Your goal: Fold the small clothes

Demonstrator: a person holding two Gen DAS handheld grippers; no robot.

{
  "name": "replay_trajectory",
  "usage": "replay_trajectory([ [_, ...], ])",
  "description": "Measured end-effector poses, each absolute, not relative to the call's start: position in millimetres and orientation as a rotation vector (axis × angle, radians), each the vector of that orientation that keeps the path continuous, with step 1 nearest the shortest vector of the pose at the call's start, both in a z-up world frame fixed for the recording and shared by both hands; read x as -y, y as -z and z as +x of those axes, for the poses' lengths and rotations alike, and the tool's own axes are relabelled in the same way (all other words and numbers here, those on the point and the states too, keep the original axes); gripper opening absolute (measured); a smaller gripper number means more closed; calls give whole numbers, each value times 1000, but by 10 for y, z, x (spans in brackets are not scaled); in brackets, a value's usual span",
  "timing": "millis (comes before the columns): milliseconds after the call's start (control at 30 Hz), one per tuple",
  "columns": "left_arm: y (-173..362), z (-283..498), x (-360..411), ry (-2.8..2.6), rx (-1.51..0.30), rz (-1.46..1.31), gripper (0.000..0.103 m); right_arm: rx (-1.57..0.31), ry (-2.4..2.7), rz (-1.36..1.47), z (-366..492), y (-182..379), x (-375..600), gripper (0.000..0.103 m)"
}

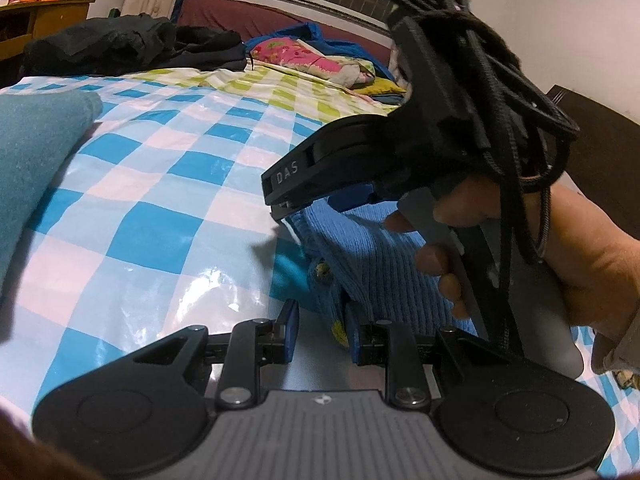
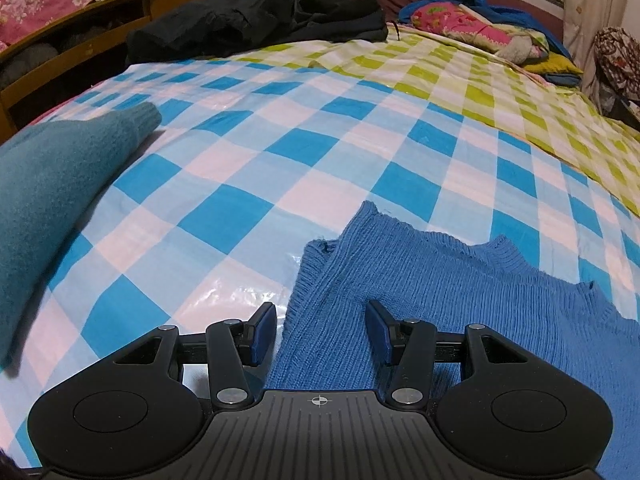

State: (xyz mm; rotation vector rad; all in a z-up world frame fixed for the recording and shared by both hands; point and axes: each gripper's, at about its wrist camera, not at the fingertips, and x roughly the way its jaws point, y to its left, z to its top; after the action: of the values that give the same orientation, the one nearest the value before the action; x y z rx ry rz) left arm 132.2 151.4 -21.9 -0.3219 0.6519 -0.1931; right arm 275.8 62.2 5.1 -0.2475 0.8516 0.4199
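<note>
While the blue knit sweater (image 2: 440, 300) lay partly folded on the bed (image 2: 280, 140), right tongs (image 2: 321, 330) stood released astride its edge; left tongs (image 1: 321, 330) appeared unclenched; folding remained unfinished.

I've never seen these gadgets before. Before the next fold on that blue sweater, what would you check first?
1. Blue sweater lying flat: not ok, its left edge is rumpled.
2. Right gripper placed: ok, its open jaws straddle the sweater's left edge.
3. Left gripper gripping: not ok, jaws apart, with sheet showing between them beside the sweater's edge.
4. Room to fold: ok, the checked sheet beyond the sweater is bare.
5. Teal garment out of the way: ok, it lies apart at the left.
6. Sweater's right side: cannot tell, it runs out of view.
</note>
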Motion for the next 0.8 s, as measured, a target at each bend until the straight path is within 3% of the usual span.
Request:
replay_trajectory([
  [233,147,1280,-1489,176,-608,-269,31,-847,-442,-71,2676,-202,-353,48],
  [567,-51,1063,-1169,178,-463,-96,31,-724,-302,195,2254,-461,1175,48],
  [700,-120,963,-857,244,-421,-20,41,-689,-218,319,2048,-425,1865,50],
  [800,-93,914,-501,310,-420,70,43,-672,-167,406,1917,-337,2311,51],
])
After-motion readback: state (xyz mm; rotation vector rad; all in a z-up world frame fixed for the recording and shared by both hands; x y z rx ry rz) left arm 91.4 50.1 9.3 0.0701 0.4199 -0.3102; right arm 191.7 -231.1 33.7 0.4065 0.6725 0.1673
